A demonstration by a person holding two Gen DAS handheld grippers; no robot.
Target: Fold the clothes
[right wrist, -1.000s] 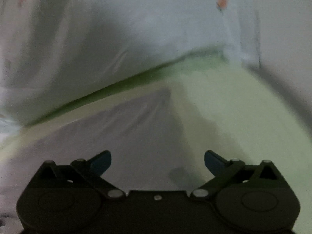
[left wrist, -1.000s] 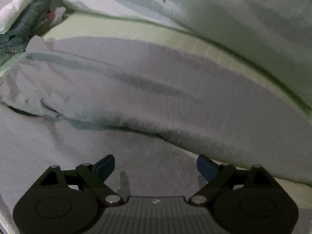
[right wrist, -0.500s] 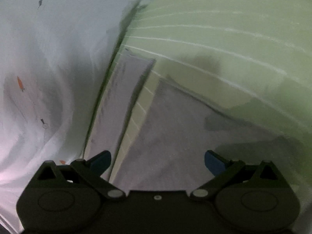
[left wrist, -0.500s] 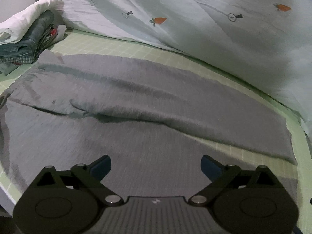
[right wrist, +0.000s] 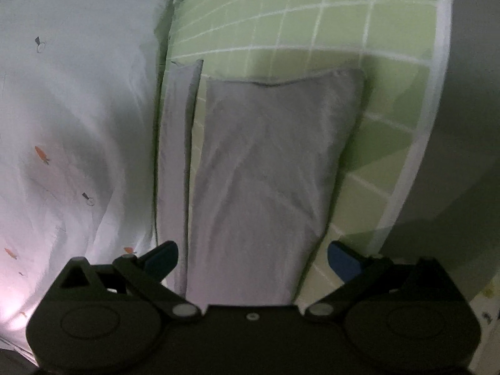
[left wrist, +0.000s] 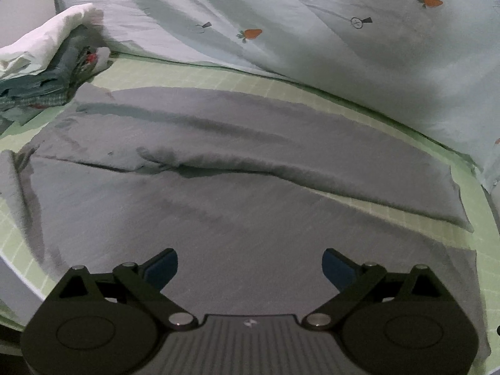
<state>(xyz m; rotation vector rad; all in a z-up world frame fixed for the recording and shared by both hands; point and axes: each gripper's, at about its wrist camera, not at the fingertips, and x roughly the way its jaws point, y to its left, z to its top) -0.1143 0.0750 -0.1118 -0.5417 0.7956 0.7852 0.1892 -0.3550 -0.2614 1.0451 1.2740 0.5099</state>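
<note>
Grey trousers (left wrist: 237, 193) lie spread flat across the green checked bed sheet (left wrist: 175, 76), the two legs running side by side to the right. My left gripper (left wrist: 250, 264) hovers open above the near leg, nothing between its blue-tipped fingers. In the right wrist view the two grey trouser legs (right wrist: 265, 168) stretch away toward their hems, the wide one in the middle and a narrow strip left of it. My right gripper (right wrist: 252, 261) hangs open over the wide leg, holding nothing.
A pale quilt with carrot prints (left wrist: 312, 22) is bunched along the far side of the bed. A stack of folded clothes (left wrist: 40, 62) sits at the far left. The bed's edge (right wrist: 415, 162) runs down the right of the right wrist view.
Both grippers have pulled back and up from the trousers, staying open. The right wrist view has swung round to look along the legs toward the hems.
</note>
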